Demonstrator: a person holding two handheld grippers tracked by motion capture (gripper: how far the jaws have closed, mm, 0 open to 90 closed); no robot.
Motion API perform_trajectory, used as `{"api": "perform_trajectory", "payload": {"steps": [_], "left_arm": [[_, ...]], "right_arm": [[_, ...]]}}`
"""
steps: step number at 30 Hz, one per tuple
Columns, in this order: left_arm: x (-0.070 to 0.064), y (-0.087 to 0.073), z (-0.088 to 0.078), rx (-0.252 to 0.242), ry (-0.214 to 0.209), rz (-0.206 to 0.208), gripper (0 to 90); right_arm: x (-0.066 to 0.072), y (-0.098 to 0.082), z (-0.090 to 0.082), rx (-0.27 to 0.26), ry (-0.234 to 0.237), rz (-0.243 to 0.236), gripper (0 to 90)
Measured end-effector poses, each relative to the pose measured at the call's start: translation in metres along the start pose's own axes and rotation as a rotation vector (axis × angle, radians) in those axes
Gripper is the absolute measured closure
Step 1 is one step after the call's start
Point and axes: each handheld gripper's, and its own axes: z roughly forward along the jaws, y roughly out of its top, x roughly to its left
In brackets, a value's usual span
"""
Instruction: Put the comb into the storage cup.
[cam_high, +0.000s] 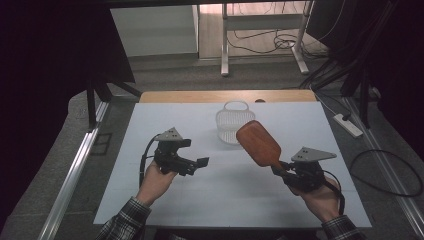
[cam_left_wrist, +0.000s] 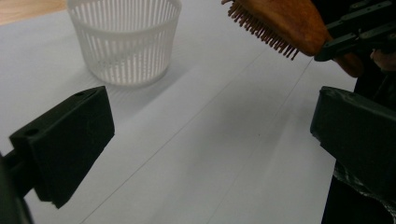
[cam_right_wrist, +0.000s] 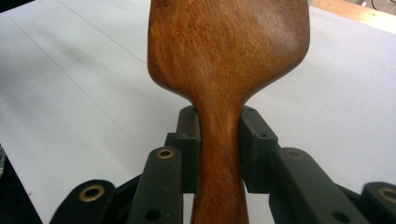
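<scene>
Brush (cam_high: 258, 143) of brown wood sits clamped by its handle in the right tongs (cam_high: 281, 168), both jaws pressed flat against the narrow neck just below the paddle head. In the right gripper view the smooth wooden back (cam_right_wrist: 229, 51) faces the camera and rises straight up from between the jaws. From the left gripper view the bristles (cam_left_wrist: 261, 30) show on the underside, pointing down toward the surface (cam_high: 225, 190), with the head held clear above it.

Just beyond the brush head, away from the right tongs, stands a small white slotted basket (cam_high: 233, 125), upright, with a looped handle at its far rim; the brush tip overlaps its near edge in the high view, though I cannot tell whether they touch.

Left tongs (cam_high: 192, 165) hover across from the right pair, well apart from the brush, jaws spread wide with nothing between them. Each tool is held in a hand (cam_high: 155, 182); plaid sleeves (cam_high: 122, 220) show at the near edge.
</scene>
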Motion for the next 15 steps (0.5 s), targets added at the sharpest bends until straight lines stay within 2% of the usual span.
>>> {"api": "perform_trajectory", "payload": {"steps": [8,14,15], "left_arm": [[-0.002,0.003,0.011,-0.024,-0.026,-0.034,0.0],[-0.001,0.0,0.014,-0.038,-0.047,-0.052,0.0],[0.001,-0.001,0.014,-0.042,-0.063,-0.065,0.0]], "right_arm": [[0.006,0.003,0.006,-0.023,0.023,-0.003,72.1],[0.014,0.006,0.014,-0.04,0.061,-0.011,72.1],[0.016,0.007,0.016,-0.038,0.081,-0.007,72.1]]}}
